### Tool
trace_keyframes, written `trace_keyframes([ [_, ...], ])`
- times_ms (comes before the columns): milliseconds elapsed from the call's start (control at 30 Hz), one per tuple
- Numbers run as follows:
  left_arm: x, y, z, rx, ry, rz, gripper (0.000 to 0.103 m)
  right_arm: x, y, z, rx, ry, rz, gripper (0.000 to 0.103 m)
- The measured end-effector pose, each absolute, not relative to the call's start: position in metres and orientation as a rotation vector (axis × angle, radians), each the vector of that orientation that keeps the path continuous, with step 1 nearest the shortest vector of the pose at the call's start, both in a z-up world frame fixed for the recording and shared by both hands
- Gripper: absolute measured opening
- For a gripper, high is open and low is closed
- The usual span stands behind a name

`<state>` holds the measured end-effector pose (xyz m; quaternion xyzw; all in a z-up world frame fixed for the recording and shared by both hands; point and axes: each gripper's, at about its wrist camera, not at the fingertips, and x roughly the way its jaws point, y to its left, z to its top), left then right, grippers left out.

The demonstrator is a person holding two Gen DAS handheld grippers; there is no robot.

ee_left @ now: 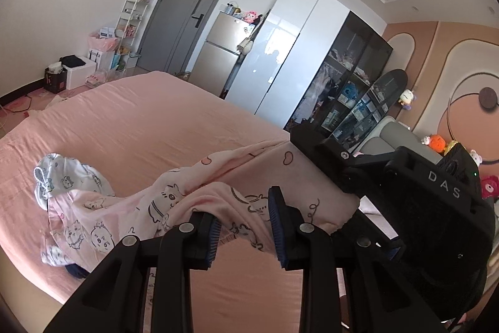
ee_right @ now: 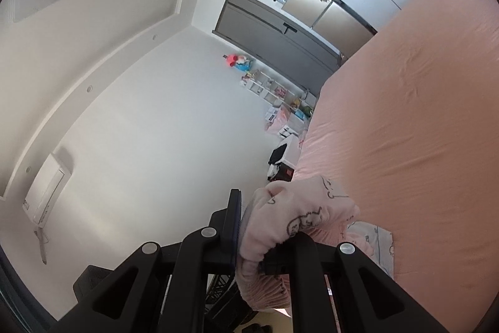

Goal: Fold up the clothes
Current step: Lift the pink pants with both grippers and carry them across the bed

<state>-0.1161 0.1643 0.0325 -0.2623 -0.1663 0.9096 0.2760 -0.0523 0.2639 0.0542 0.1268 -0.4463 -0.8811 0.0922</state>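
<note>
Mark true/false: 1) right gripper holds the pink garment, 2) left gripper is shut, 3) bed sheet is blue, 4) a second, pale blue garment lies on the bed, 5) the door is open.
1) Right gripper holds the pink garment: true; cloth is bunched between its fingers.
2) Left gripper is shut: false; its jaws stand apart, with a fold of the garment between them.
3) Bed sheet is blue: false; it is pink.
4) A pale blue garment lies on the bed: true, beside the pink one.
5) The door is open: false; it is closed.
</note>
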Motion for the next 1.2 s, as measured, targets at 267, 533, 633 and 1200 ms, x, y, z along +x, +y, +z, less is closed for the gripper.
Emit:
trace_keyframes([
  [267,-0.104,0.219,0.074,-0.609,-0.38,2.353,0.025,-0.021,0.294,0.115,0.247,-1.183,-2.776,0.009],
  [533,-0.107,0.272,0.103,-0.57,-0.349,2.246,0.025,-0.003,0.327,0.149,0.159,-1.14,-2.931,0.008],
  [633,-0.107,0.292,0.11,-0.562,-0.332,2.21,0.025,0.007,0.34,0.162,0.143,-1.119,-2.981,0.009],
  [1200,-0.121,0.329,0.087,-0.626,-0.226,2.15,0.025,0.007,0.375,0.153,0.335,-1.118,-3.146,0.009],
])
